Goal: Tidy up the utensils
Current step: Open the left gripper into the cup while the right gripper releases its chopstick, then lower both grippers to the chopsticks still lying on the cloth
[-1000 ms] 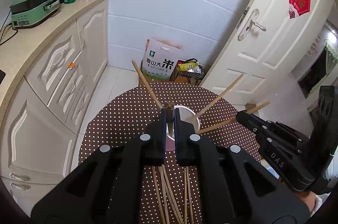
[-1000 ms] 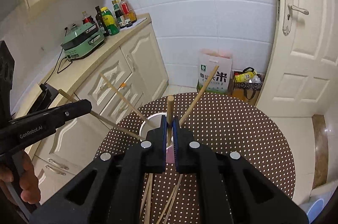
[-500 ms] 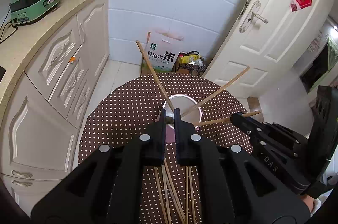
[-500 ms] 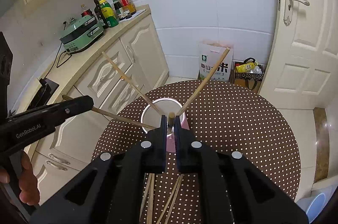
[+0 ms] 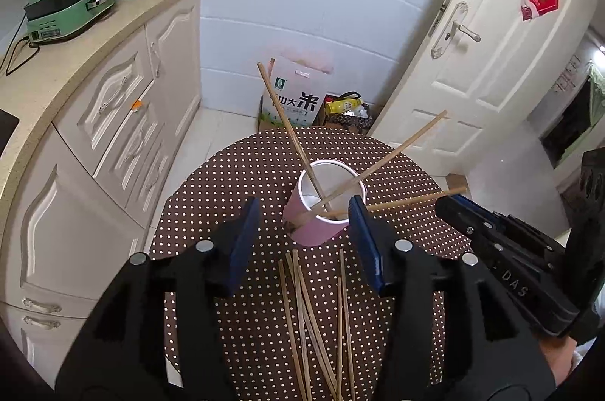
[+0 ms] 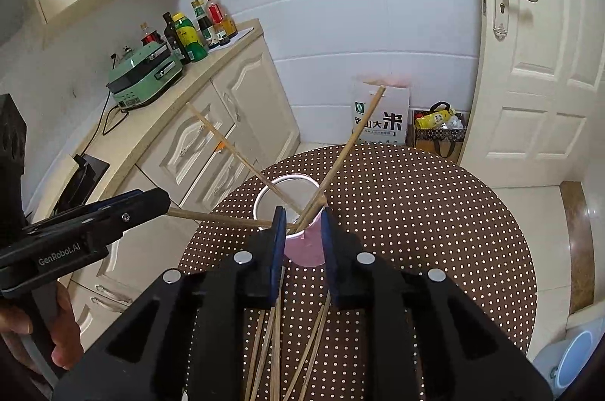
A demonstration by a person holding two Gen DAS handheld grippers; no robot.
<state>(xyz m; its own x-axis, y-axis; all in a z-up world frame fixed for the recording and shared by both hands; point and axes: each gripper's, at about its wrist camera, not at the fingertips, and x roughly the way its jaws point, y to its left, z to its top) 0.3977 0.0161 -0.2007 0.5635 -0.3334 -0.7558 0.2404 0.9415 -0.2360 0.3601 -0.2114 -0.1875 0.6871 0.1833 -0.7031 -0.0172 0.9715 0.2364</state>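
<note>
The pink cup stands near the middle of the dotted table, and its load is the main risk. Several chopsticks lean out of it at steep, splayed angles, so their weight sits high and off to the sides. A knock from either gripper on pulling back could likely tip the light cup or flick a stick onto the floor.

The left gripper has its jaws opening, well apart, with the cup's rim and a stick's dark end between them but nothing pressed. That stick looks freshly let go and lies low across the rim; it may slide out rather than settle. The right gripper is also opening, its jaws still narrow and flanking the near side of the cup, with stick ends rising just between them. No pad seems to press on any stick. A jaw that catches one there would drag it out.

The cup holds four sticks, as far as the views show, and nothing else. More loose sticks lie on the table in front of the cup, not yet collected. Reaching for them means passing under the leaning ones.
</note>
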